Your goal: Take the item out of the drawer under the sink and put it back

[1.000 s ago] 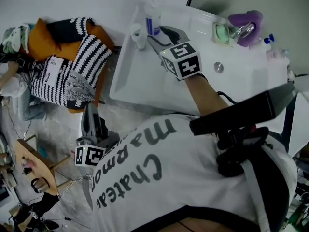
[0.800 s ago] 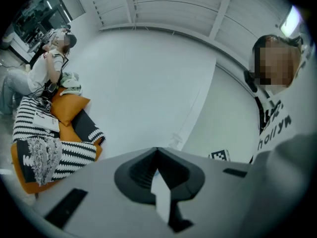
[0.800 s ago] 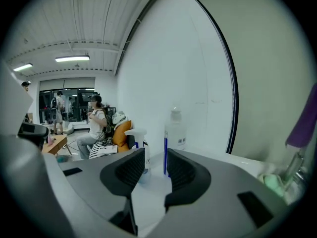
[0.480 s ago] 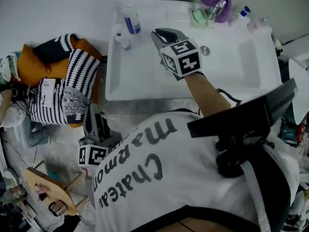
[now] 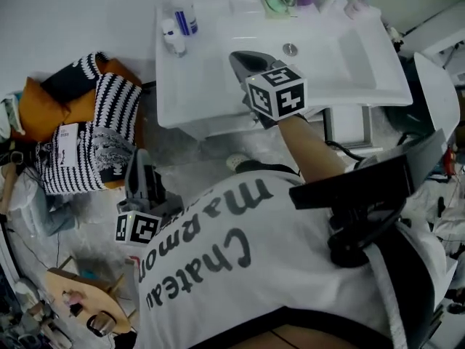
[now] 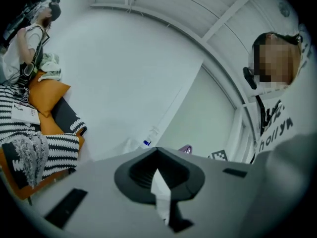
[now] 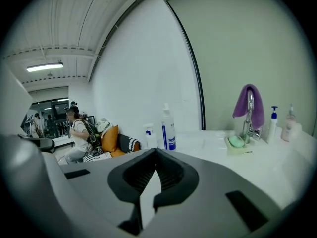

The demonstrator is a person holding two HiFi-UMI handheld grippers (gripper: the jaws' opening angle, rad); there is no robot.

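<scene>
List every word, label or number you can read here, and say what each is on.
"Chatea" and "Marmo": on the white T-shirt, letters cut off.
"holly", rest unclear: on the person's shirt, left gripper view.
Too small to read: bottle label, paper tag on the striped cushion.

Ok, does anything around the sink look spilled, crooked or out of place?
Nothing spilled or broken. A purple cloth hangs over the faucet, and striped and orange cushions lie heaped beside the sink.

white sink [image 5: 196,78], wide shallow basin
</scene>
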